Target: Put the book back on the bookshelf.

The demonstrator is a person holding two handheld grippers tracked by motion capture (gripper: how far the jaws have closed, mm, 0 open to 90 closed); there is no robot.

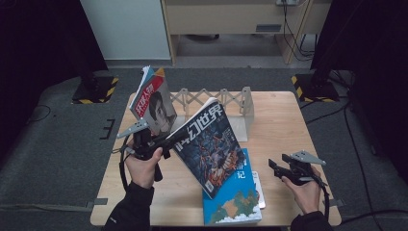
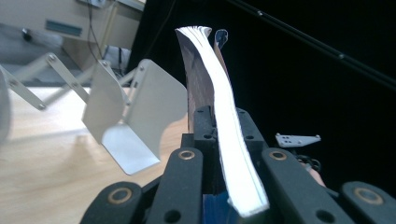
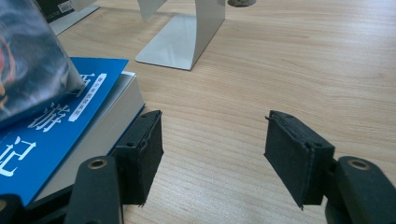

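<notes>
My left gripper (image 1: pixel 169 143) is shut on the left edge of a dark magazine (image 1: pixel 209 144) with a fantasy cover and holds it tilted in the air above the table. In the left gripper view its white page edges (image 2: pixel 224 126) run up between the black jaws of that gripper (image 2: pixel 223 161). A blue book (image 1: pixel 235 202) lies flat under it near the front edge. My right gripper (image 1: pixel 273 168) hovers low, just right of the blue book (image 3: pixel 56 130), jaws open with bare wood between them (image 3: pixel 217 140). The lifted magazine's corner (image 3: pixel 32 60) overhangs the book.
A white expanding book rack (image 1: pixel 216 101) stands at the back of the wooden table (image 1: pixel 279 125), with a portrait-cover magazine (image 1: pixel 154 103) leaning in its left end. Its end plate (image 2: pixel 140 116) (image 3: pixel 182 42) is close by. A thinner white book (image 1: pixel 258 190) lies under the blue one.
</notes>
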